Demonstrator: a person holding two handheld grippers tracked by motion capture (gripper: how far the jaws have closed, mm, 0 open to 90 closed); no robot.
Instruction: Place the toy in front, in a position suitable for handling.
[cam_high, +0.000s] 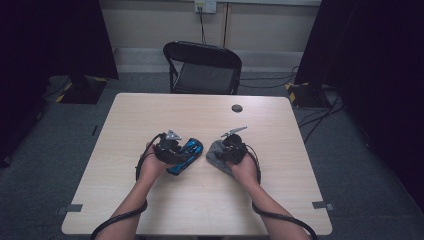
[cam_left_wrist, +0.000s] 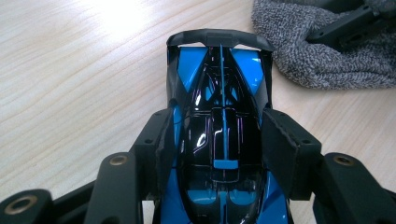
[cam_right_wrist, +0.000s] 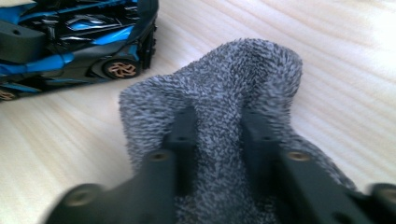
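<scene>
A blue and black toy racing car (cam_high: 187, 154) lies on the light wooden table (cam_high: 200, 200), left of centre. My left gripper (cam_high: 170, 146) is shut on it. In the left gripper view the two black pads (cam_left_wrist: 280, 140) press on the sides of the car (cam_left_wrist: 219, 107), whose rear wing points away. A grey knitted cloth (cam_high: 216, 156) lies just right of the car. My right gripper (cam_high: 231, 148) is on it. In the right gripper view the jaws pinch a raised fold of the cloth (cam_right_wrist: 224, 84), and the car (cam_right_wrist: 79, 42) sits at the upper left.
A black folding chair (cam_high: 202, 67) stands behind the table's far edge. A dark round cap (cam_high: 237, 108) is set in the tabletop near the back. Black curtains, stand bases and cables flank the table on the floor.
</scene>
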